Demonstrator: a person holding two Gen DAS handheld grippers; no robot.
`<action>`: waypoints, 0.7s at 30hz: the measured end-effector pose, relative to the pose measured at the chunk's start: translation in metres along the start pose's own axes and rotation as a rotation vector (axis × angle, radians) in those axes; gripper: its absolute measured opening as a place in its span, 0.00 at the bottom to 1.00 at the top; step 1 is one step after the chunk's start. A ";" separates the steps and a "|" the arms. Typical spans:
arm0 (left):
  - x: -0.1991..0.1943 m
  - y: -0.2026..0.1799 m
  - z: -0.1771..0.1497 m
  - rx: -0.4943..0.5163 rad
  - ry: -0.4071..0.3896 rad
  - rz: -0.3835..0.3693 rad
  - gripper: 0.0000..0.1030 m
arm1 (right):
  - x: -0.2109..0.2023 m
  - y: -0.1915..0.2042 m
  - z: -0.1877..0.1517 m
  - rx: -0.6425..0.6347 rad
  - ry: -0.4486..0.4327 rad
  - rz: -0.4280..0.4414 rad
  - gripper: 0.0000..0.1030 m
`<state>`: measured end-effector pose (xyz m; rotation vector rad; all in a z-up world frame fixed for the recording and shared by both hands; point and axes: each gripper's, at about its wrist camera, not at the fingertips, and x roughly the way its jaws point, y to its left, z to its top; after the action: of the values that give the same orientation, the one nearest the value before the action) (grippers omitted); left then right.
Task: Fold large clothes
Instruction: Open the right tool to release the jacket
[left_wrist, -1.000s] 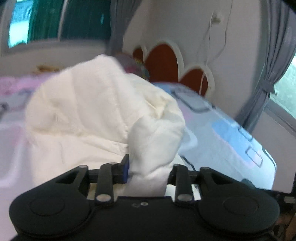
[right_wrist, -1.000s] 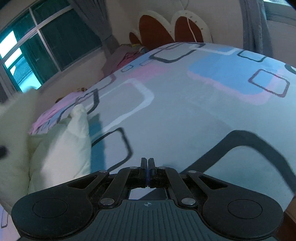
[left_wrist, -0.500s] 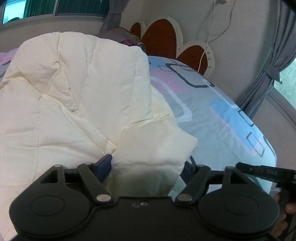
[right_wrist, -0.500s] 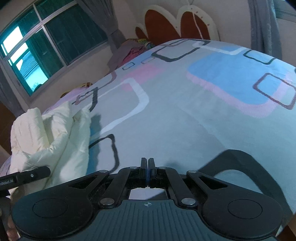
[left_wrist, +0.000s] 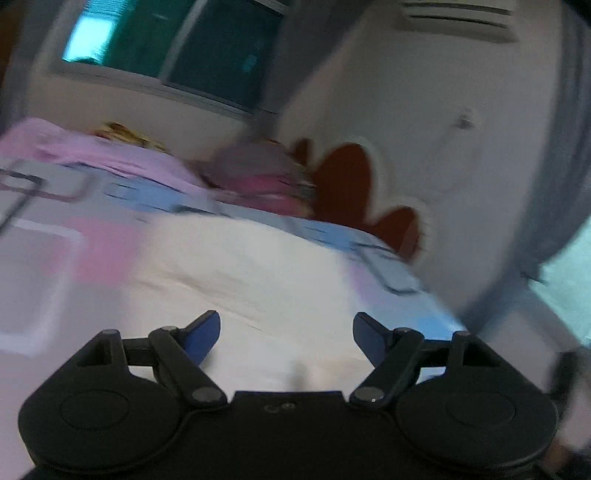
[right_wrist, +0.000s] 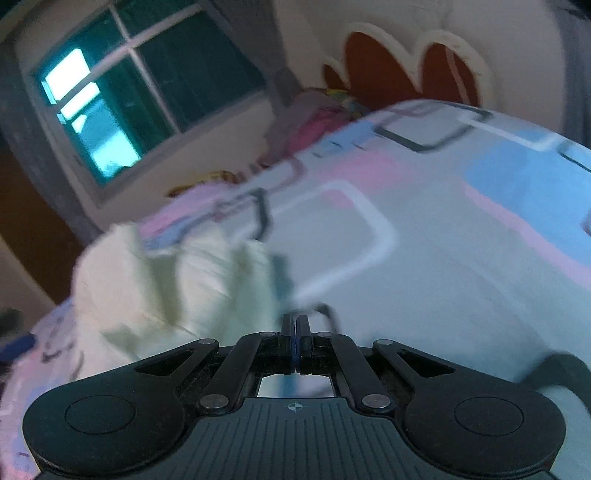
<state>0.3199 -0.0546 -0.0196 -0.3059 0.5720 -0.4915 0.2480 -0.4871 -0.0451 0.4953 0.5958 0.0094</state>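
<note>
A cream quilted garment (left_wrist: 266, 280) lies on the patterned bed, blurred by motion in the left wrist view. My left gripper (left_wrist: 286, 332) is open and empty just above its near edge, blue pads apart. In the right wrist view the same garment (right_wrist: 173, 288) lies bunched at the left of the bed. My right gripper (right_wrist: 295, 332) is shut and empty, over the bedsheet (right_wrist: 424, 258) just right of the garment.
A red scalloped headboard (left_wrist: 347, 184) stands at the far end, with a pile of pink and grey clothes (left_wrist: 258, 173) beside it. A window (right_wrist: 140, 96) is on the far wall. A grey curtain (left_wrist: 554, 184) hangs at the right.
My left gripper has opened and let go of the cream garment, which has dropped onto the bed. The right gripper has swung left towards the garment and stayed shut.
</note>
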 end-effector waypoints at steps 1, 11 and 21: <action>0.006 0.014 0.003 -0.019 -0.001 0.023 0.71 | 0.004 0.011 0.006 -0.015 -0.012 0.003 0.53; 0.058 0.057 0.020 -0.024 0.071 -0.024 0.48 | 0.096 0.105 0.040 -0.156 0.104 0.202 0.62; 0.105 0.049 0.013 0.042 0.156 -0.076 0.44 | 0.124 0.082 0.022 -0.145 0.134 0.168 0.10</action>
<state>0.4213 -0.0658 -0.0755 -0.2513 0.7025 -0.6037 0.3736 -0.4064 -0.0586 0.4051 0.6778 0.2456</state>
